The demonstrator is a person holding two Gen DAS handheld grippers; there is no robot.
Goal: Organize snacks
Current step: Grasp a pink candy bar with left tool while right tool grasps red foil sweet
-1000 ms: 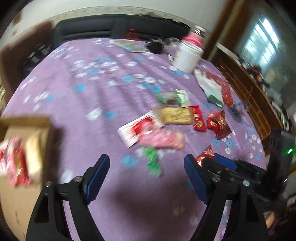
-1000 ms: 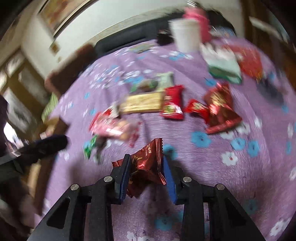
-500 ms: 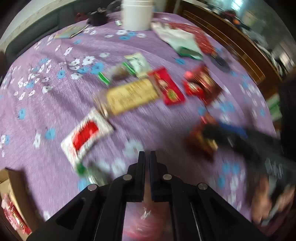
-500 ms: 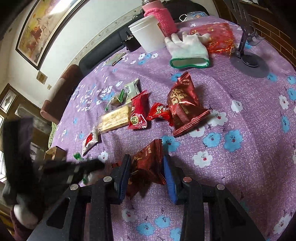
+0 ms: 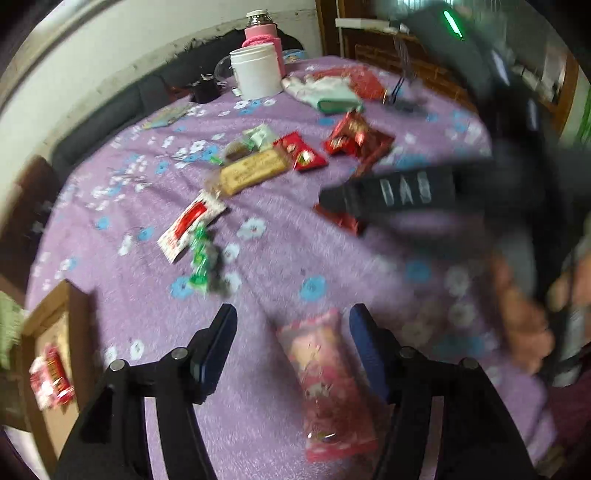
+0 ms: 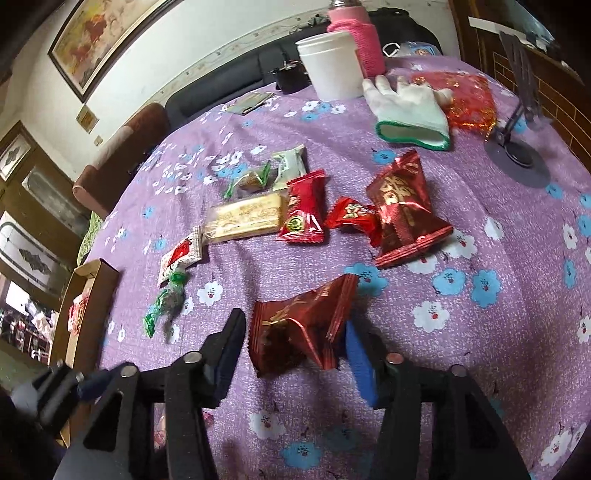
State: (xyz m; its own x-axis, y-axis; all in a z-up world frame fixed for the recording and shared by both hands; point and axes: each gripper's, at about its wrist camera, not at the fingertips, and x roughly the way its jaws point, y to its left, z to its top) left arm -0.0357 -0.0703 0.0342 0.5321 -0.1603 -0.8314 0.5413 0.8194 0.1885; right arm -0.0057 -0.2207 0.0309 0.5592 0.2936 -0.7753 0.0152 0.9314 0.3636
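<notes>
Snack packets lie scattered on a purple flowered tablecloth (image 6: 480, 332). My left gripper (image 5: 291, 343) is open, and a pink packet (image 5: 325, 384) lies on the cloth between its fingers. My right gripper (image 6: 291, 347) is open around a dark red packet (image 6: 299, 328) that rests on the cloth. Farther off lie a beige bar (image 6: 243, 218), a red packet (image 6: 304, 206), a large red packet (image 6: 402, 210), a white-red sachet (image 6: 179, 254) and a green candy (image 6: 166, 306). A cardboard box (image 5: 48, 354) with snacks in it sits at the left.
A white tub (image 6: 332, 64), a pink-sleeved bottle (image 6: 358, 33), a white glove (image 6: 410, 110), a red mesh bag (image 6: 461, 96) and a phone stand (image 6: 517, 147) stand at the far side. A dark sofa (image 6: 229, 88) is behind the table.
My left gripper has opened and let the pink packet down onto the cloth. My right gripper has opened and the dark red packet now lies on the table between its fingers.
</notes>
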